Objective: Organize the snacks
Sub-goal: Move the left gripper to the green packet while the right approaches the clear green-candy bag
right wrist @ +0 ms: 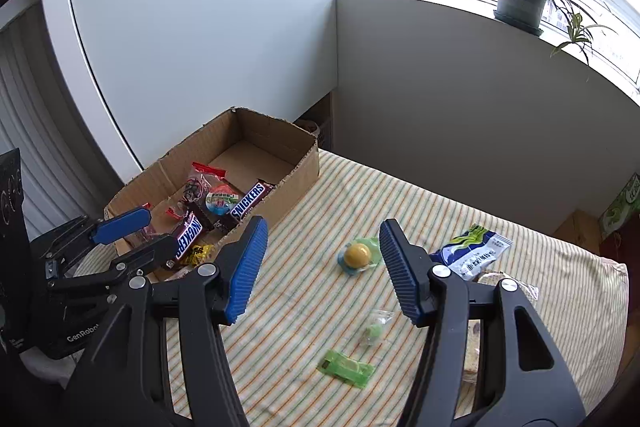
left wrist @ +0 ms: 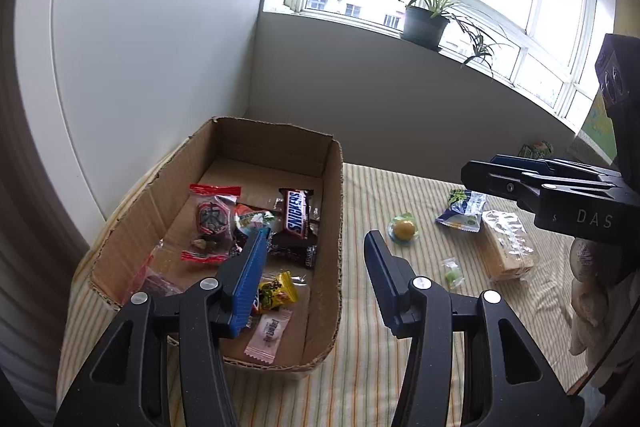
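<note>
A cardboard box (left wrist: 332, 195) (right wrist: 296, 175) on the striped cloth holds several snacks, among them a Snickers bar (left wrist: 296, 213) (right wrist: 248, 201). My left gripper (left wrist: 316, 239) is open and empty, one finger over the box, the other over the cloth beside it. My right gripper (right wrist: 322, 227) is open and empty above the cloth. Loose on the cloth lie a yellow jelly cup (right wrist: 357, 255) (left wrist: 404, 229), a blue-white packet (right wrist: 472, 253) (left wrist: 460, 211), a small green candy (right wrist: 374, 331) (left wrist: 452, 273), a green wrapper (right wrist: 346, 367) and a wrapped cake (left wrist: 506, 247).
The striped cloth (right wrist: 312, 307) covers the table. A white cabinet (right wrist: 200, 27) and grey wall stand behind the box. A potted plant (left wrist: 426, 23) sits on the window sill. Green packages (right wrist: 622, 207) lie at the far right edge.
</note>
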Demonstrator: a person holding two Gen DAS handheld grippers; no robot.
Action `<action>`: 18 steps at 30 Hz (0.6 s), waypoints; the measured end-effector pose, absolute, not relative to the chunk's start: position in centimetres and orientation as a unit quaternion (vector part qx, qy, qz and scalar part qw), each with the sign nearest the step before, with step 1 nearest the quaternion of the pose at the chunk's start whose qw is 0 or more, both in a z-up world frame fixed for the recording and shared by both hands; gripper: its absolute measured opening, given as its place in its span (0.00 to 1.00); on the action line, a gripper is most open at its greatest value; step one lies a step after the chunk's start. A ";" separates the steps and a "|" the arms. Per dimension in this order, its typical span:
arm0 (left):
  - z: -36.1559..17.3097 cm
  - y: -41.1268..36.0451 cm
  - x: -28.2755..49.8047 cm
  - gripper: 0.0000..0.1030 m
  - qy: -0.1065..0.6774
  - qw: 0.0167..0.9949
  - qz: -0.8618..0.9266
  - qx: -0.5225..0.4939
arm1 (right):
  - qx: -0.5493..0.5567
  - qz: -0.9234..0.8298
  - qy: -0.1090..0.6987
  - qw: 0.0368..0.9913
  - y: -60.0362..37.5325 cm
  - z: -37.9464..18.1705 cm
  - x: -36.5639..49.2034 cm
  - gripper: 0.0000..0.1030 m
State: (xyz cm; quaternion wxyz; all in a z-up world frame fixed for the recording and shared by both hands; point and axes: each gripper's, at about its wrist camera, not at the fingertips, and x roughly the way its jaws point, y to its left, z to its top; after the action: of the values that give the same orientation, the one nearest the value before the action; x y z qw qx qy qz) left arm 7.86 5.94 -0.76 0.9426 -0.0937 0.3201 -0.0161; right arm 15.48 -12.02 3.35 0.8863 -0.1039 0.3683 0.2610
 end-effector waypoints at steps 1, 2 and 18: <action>-0.7 5.6 7.9 0.48 0.320 0.943 -0.020 -0.093 | -0.103 0.258 0.371 0.886 -12.8 3.2 15.3 0.59; -0.7 5.2 7.9 0.48 0.321 0.943 -0.023 -0.091 | -0.102 0.255 0.374 0.886 -13.5 2.9 15.1 0.59; -3.0 -2.0 7.2 0.48 0.372 0.919 -0.117 -0.056 | -0.055 0.270 0.447 0.851 -19.1 -1.9 15.8 0.53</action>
State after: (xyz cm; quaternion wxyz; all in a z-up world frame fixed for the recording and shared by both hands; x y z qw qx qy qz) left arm 7.19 -2.02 -2.98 0.9193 -0.0558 0.3717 -0.1170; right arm 15.81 -19.09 -1.88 0.8510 -0.0554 0.4472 0.2698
